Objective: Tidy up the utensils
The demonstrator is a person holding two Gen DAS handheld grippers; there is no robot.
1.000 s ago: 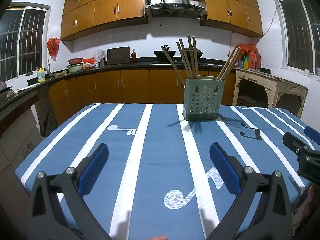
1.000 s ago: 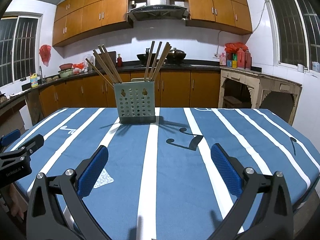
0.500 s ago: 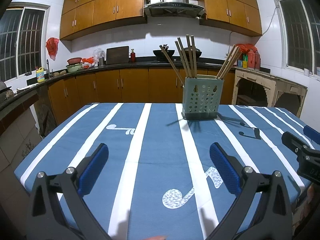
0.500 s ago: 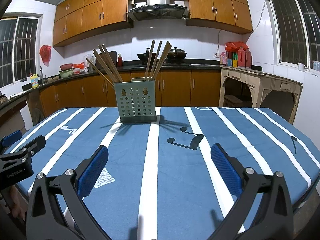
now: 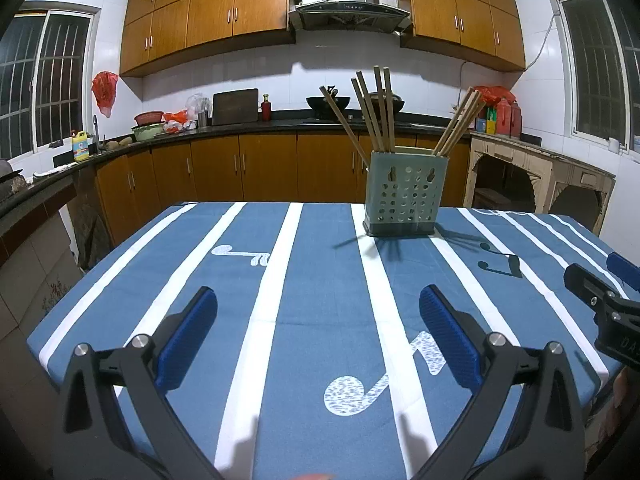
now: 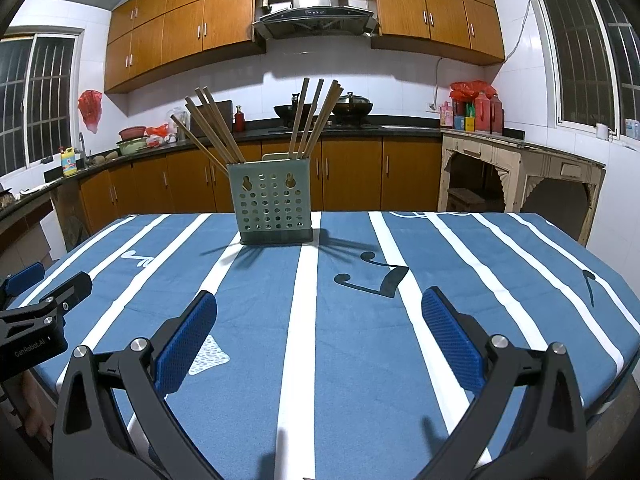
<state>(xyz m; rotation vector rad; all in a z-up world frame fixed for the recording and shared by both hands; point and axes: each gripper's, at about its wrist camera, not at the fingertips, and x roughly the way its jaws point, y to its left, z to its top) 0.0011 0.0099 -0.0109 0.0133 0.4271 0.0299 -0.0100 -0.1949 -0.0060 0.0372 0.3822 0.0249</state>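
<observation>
A green perforated utensil holder (image 5: 405, 194) stands upright on the far part of the table; it also shows in the right wrist view (image 6: 272, 201). Several wooden chopsticks (image 5: 374, 110) stand in it in two bunches, leaning left and right (image 6: 316, 118). My left gripper (image 5: 318, 312) is open and empty, low over the near table edge. My right gripper (image 6: 319, 312) is open and empty too, beside it. Each gripper shows at the edge of the other's view: the right one (image 5: 608, 304), the left one (image 6: 36, 312).
The table wears a blue cloth with white stripes and music notes (image 5: 280, 280). Behind it run kitchen counters with wooden cabinets (image 5: 240, 168), a stove with a wok (image 6: 296, 111), and a worn side table at right (image 6: 520, 168).
Both views have shifted only slightly; the holder sits marginally lower and nearer in view. Both grippers stay open and empty.
</observation>
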